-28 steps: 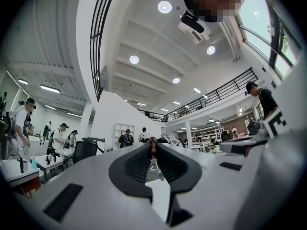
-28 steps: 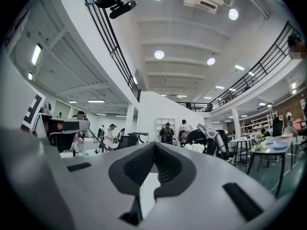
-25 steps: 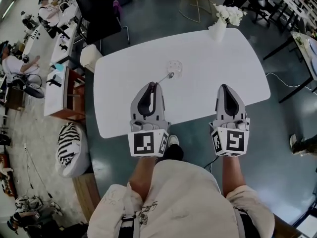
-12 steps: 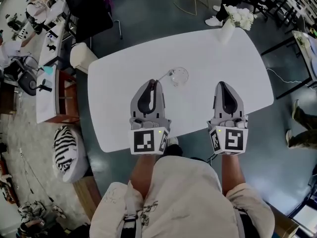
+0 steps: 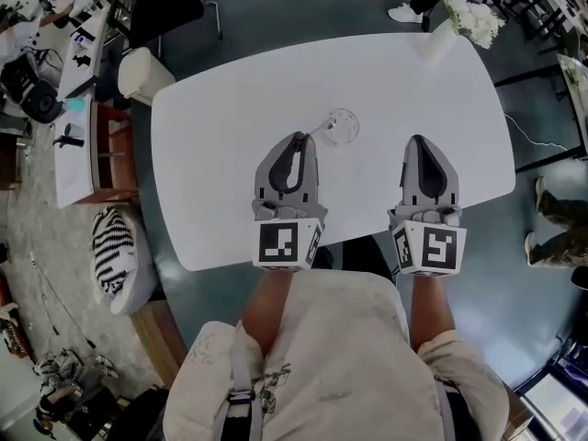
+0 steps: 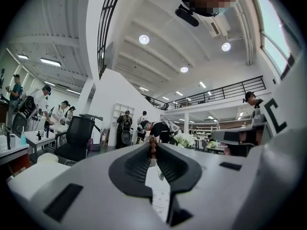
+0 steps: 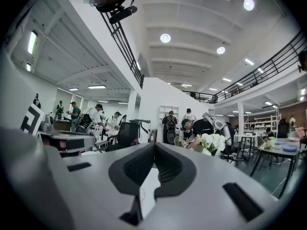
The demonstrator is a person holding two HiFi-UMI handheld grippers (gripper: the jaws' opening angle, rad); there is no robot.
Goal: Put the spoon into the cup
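So the left claw [image 5: 296,138] is squeezed almost together on the handle end of the spoon [image 5: 315,136]. In the left gripper view there's just a thin sliver pinched between the tips. From those tips the spoon runs off to the right and a bit away, and its far end meets the cup [image 5: 342,127], a clear glass one. From above I can't tell if that end is inside the rim or only up against it. The cup stands pretty much in the middle of the white bench [image 5: 230,99], well apart from every edge. The right claw [image 5: 418,139] is closed up, tips touching with nothing in them. It hangs over the bench to the right of the cup and apart from it. Both claws point toward the far edge, side by side, and their bodies reach back over the near edge. A wide strip of bare top lies between them, and more bare top runs from the cup out to the left edge and the far edge. A vase [image 5: 439,42] of white flowers sits at the far right corner, well apart from both claws. Off the bench, a white stool [image 5: 145,72] stands by the far left corner. A striped cushion [image 5: 113,246] lies on the floor beside the near left corner.
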